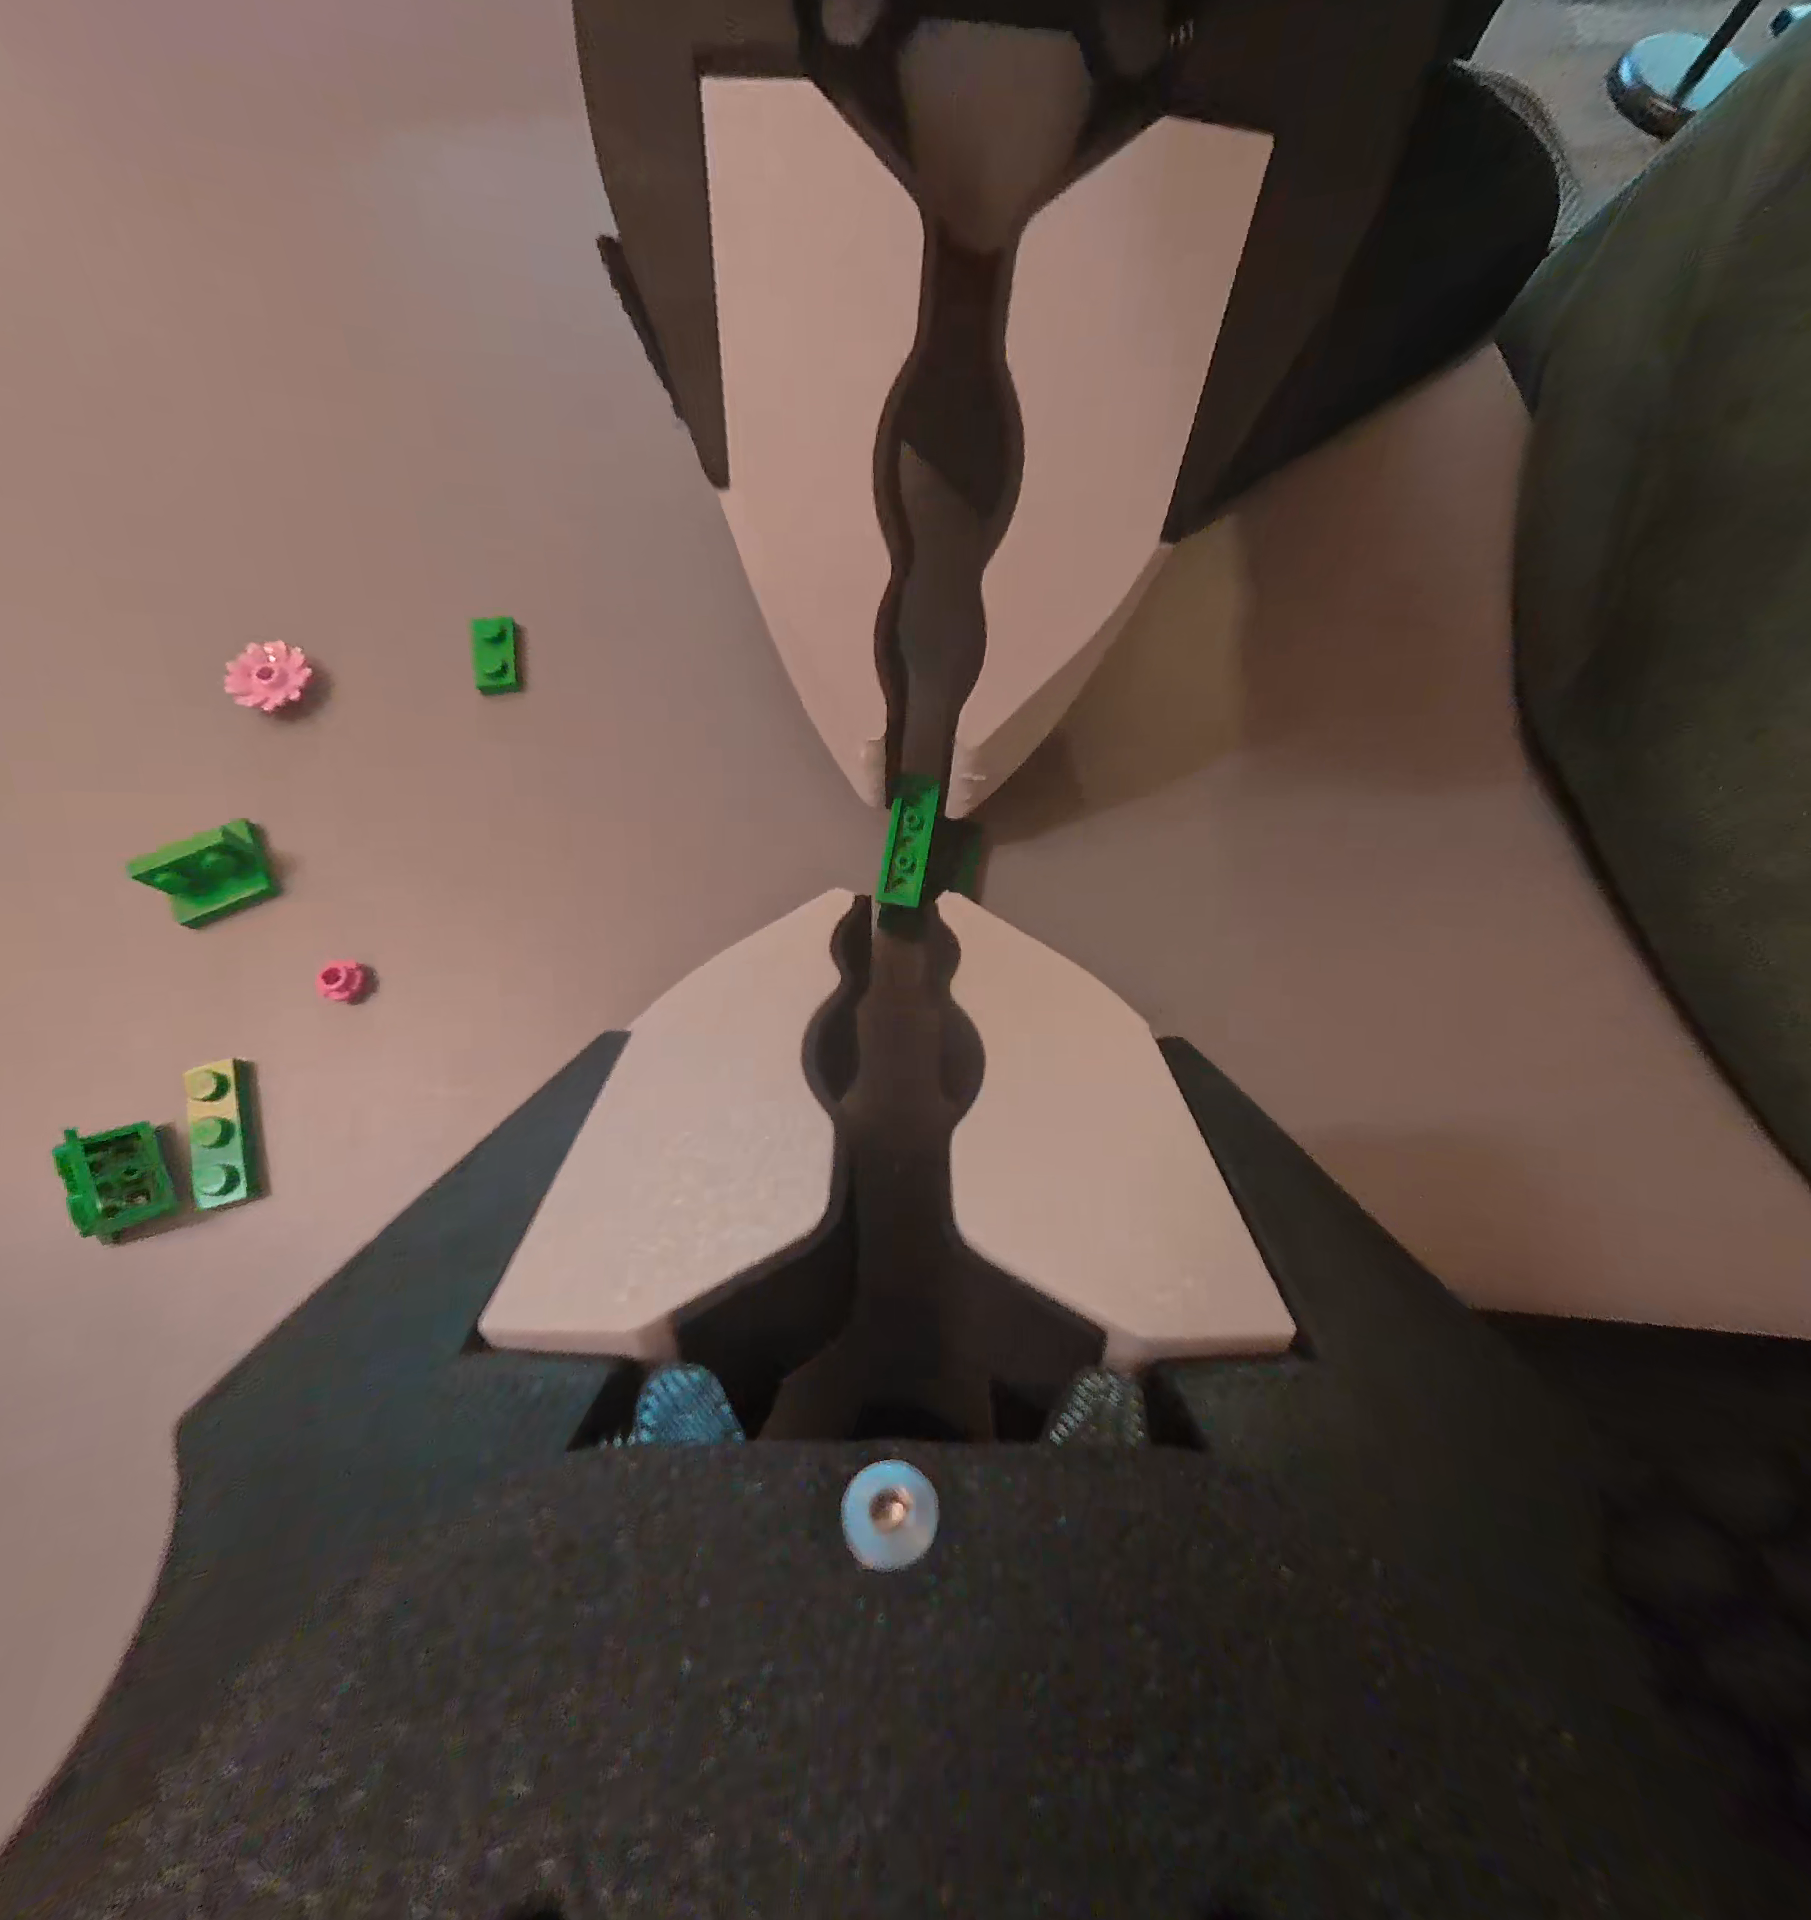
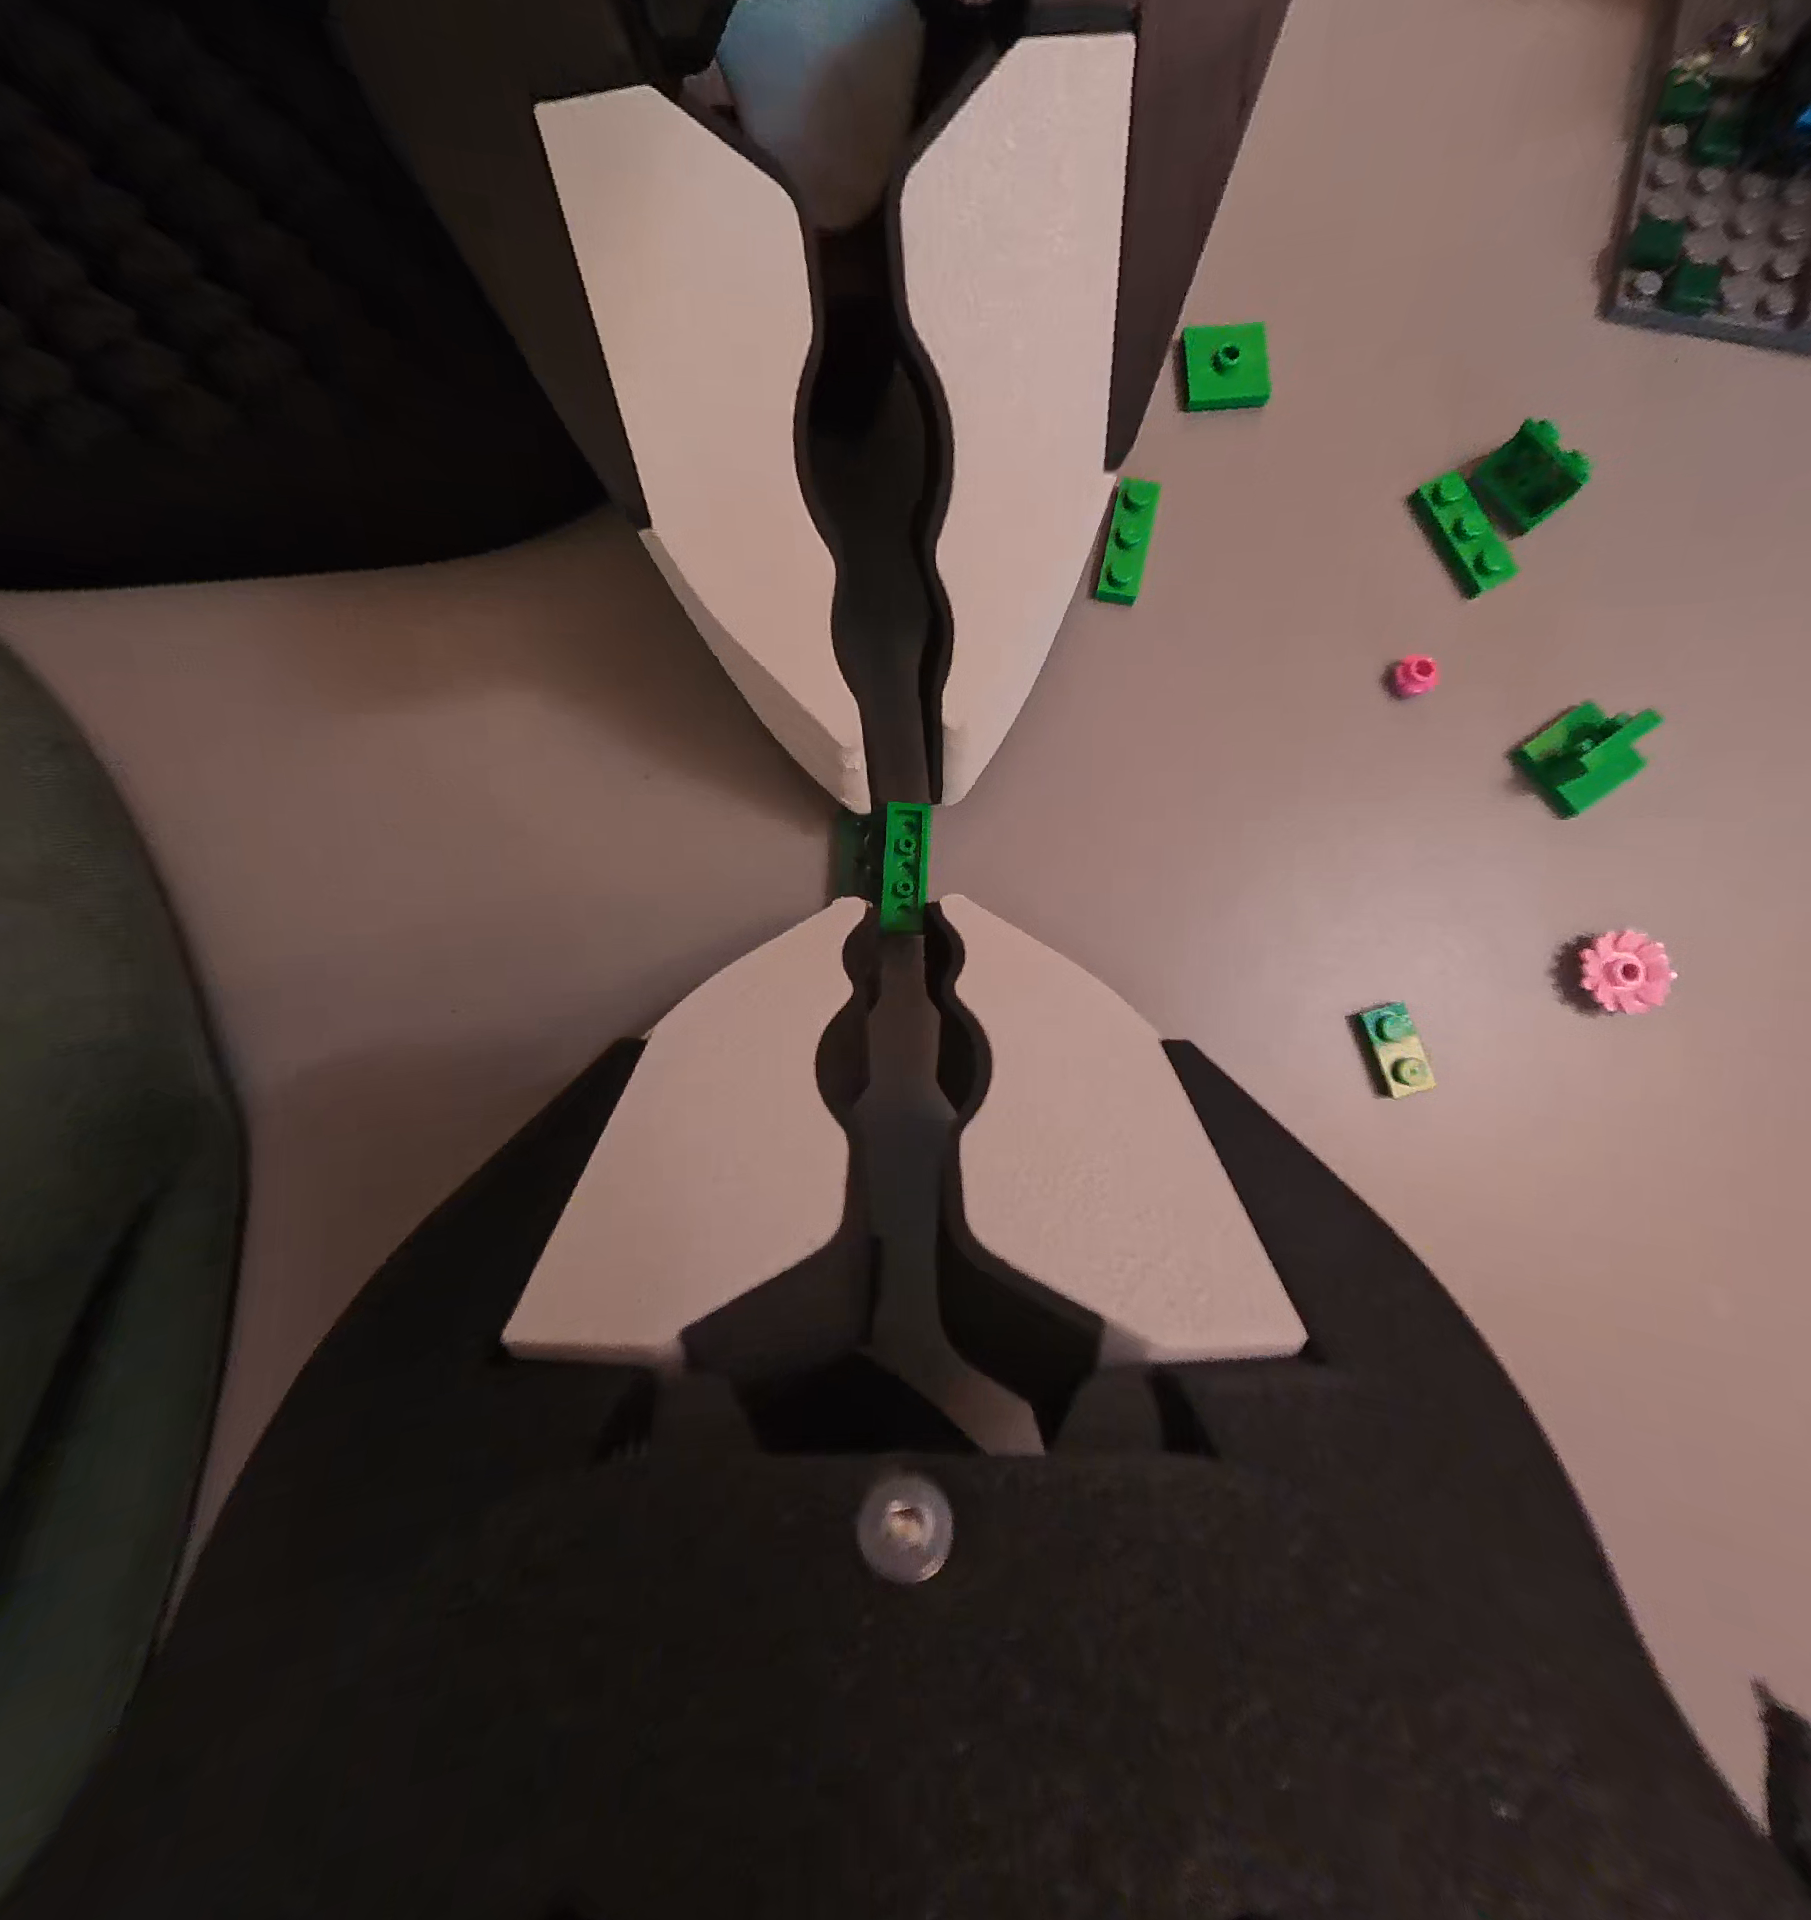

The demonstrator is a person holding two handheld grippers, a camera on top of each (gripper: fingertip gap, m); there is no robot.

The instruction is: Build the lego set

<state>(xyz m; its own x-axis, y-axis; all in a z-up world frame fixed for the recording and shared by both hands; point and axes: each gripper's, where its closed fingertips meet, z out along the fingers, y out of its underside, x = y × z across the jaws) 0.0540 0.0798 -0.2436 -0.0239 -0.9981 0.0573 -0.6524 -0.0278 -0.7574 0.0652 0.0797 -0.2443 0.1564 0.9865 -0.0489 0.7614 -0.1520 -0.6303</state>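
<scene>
My two grippers meet tip to tip over the beige table (image 1: 1296, 935). In the left wrist view my left gripper (image 1: 888, 912) comes from below, shut on the lower end of a green plate (image 1: 909, 852). The right gripper (image 1: 916, 790) comes from above, shut on the plate's upper end. A darker green piece (image 1: 965, 857) sits against the plate's side. In the right wrist view my right gripper (image 2: 901, 914) is below, the left gripper (image 2: 901, 792) is above, and the same plate (image 2: 906, 868) and dark piece (image 2: 852, 857) lie between them.
Loose pieces lie on the table: a pink flower (image 2: 1620, 971), a small pink stud (image 2: 1413, 675), a green bracket (image 2: 1587, 756), several green plates (image 2: 1129, 540) and a square green tile (image 2: 1225, 366). A grey studded baseplate (image 2: 1742, 208) is at the far right. Dark green fabric (image 1: 1711, 623) borders the table. Only a small space, under 4 cm, lies between the two pairs of fingers.
</scene>
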